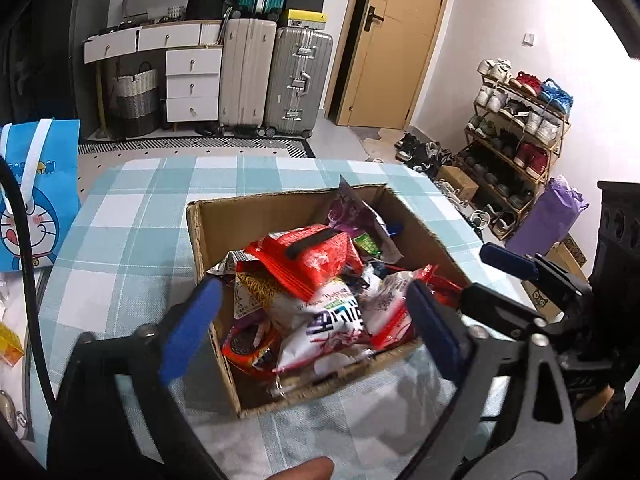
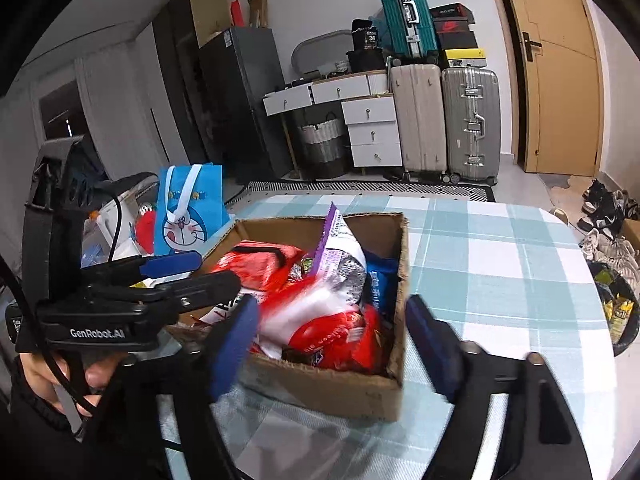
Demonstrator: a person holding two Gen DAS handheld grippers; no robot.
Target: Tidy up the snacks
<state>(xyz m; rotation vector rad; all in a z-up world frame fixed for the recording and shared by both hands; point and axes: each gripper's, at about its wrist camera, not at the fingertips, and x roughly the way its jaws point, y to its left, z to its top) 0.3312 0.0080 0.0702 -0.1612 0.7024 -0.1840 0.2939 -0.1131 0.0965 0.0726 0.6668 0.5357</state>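
An open cardboard box (image 1: 280, 204) stands on a table with a blue-and-white checked cloth (image 1: 132, 216). It is full of snack packets: a red pouch (image 1: 316, 252) on top, a white packet with blue lettering (image 1: 336, 320), a purple packet (image 1: 352, 208) at the back. My left gripper (image 1: 312, 328) is open and empty, its jaws wide apart over the near side of the box. My right gripper (image 2: 332, 340) is open and empty over the box (image 2: 336, 392) from the other side. The right gripper also shows at the right of the left wrist view (image 1: 508, 260).
A blue Doraemon bag (image 1: 36, 196) stands at the table's left edge. Beyond the table are suitcases (image 1: 276, 80), white drawers (image 1: 192, 84), a woven basket (image 1: 136, 96), a wooden door (image 1: 392, 40) and a shoe rack (image 1: 516, 136). A dark bin (image 2: 616, 308) stands to the table's right.
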